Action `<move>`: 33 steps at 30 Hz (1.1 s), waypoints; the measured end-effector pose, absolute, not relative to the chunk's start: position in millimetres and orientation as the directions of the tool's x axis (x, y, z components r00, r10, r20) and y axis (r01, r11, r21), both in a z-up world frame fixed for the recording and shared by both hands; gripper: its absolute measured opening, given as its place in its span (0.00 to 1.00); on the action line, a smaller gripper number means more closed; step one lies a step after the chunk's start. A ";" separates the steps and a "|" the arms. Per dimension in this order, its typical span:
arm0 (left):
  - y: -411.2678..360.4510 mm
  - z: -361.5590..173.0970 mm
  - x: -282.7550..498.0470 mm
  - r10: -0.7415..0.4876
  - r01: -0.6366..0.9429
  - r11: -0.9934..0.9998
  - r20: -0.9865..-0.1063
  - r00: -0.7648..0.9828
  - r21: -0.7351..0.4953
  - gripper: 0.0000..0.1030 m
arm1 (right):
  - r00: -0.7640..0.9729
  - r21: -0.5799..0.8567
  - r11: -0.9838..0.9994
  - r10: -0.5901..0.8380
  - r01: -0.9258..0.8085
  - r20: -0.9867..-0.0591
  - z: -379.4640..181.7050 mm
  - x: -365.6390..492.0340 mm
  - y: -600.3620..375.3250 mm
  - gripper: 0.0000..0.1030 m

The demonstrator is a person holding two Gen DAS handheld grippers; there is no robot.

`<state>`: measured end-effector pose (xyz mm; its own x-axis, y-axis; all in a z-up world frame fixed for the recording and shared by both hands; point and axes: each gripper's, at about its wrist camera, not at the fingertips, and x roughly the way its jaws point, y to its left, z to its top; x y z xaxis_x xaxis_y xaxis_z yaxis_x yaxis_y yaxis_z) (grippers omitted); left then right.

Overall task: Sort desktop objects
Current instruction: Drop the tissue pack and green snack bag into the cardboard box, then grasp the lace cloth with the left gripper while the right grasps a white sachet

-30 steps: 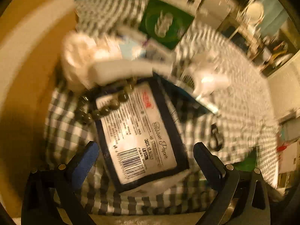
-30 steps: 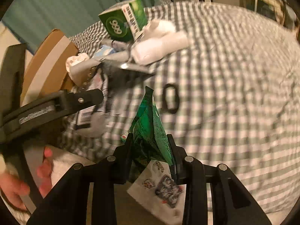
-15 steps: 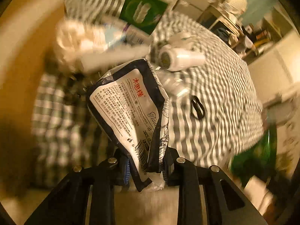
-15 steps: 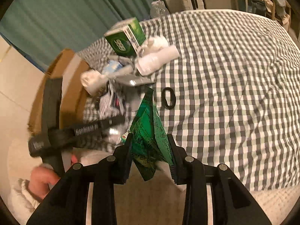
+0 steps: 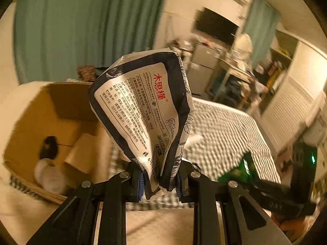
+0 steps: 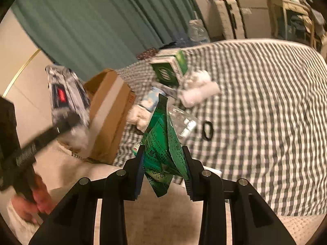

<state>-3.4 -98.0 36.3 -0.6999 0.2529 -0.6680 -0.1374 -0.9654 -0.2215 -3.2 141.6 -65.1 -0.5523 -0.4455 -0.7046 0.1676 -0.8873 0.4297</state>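
Note:
My left gripper [image 5: 160,175] is shut on the lower end of a soft tissue pack [image 5: 147,110], white with a dark border and red print. The pack stands up in the air beside the open cardboard box [image 5: 51,110]. In the right wrist view the same pack [image 6: 65,94] shows blurred at the left, above the box [image 6: 108,118]. My right gripper [image 6: 164,163] is shut on a crumpled green packet [image 6: 163,140], held up over the near edge of the checked tablecloth [image 6: 265,122]. The green packet [image 5: 243,169] also shows low on the right in the left wrist view.
On the cloth lie a green carton [image 6: 169,69], white rolled items [image 6: 198,91], a clear plastic bag [image 6: 181,122], a crumpled tissue [image 6: 139,114] and a black ring [image 6: 208,130]. Inside the box sit a dark object [image 5: 48,147] and a pale one [image 5: 49,175]. A hand [image 6: 38,200] grips the left tool.
My left gripper shut on the tissue pack, lifted it off the cloth and swung toward the cardboard box. My right gripper rose with the green packet still in it.

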 end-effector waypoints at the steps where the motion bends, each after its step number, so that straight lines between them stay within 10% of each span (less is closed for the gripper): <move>1: -113.9 40.4 -4.5 0.182 -0.086 -0.981 -0.670 -0.720 -0.174 0.23 | -0.555 0.417 -0.888 -0.449 0.193 -0.700 -58.7 -4.2 132.0 0.32; 6: -178.4 39.1 -0.1 -0.020 0.047 -0.999 -0.687 -0.726 -0.021 0.23 | -0.521 0.447 -0.833 -0.553 0.326 -0.650 -28.2 -32.8 66.4 0.32; 15: -208.0 -19.1 -33.6 -0.029 0.145 -0.987 -0.801 -0.598 -0.072 0.27 | -0.466 0.403 -0.780 -0.615 0.479 -0.636 -5.2 -103.8 -79.8 0.32; 16: -213.1 -20.8 -34.2 -0.042 0.174 -0.982 -0.804 -0.593 -0.076 0.50 | -0.472 0.401 -0.788 -0.605 0.466 -0.641 -6.3 -111.1 -85.6 0.34; 18: -217.1 -22.0 -38.3 -0.123 0.243 -0.970 -0.820 -0.560 -0.020 1.00 | -0.483 0.431 -0.797 -0.601 0.424 -0.636 -6.5 -123.9 -85.4 0.68; 19: -215.9 -21.3 -37.8 -0.197 0.280 -0.959 -0.814 -0.546 0.044 1.00 | -0.502 0.450 -0.797 -0.603 0.402 -0.620 -4.4 -127.1 -79.4 0.85; 23: -205.1 -13.5 -33.3 -0.306 0.302 -0.940 -0.786 -0.536 0.160 1.00 | -0.628 0.424 -0.838 -0.541 0.344 -0.560 12.4 -125.2 -26.7 0.85; 33: -121.6 3.4 -21.2 -0.135 0.112 -0.991 -0.693 -0.708 0.078 1.00 | -0.726 0.167 -0.985 -0.142 0.039 -0.673 -63.9 -32.0 151.0 0.85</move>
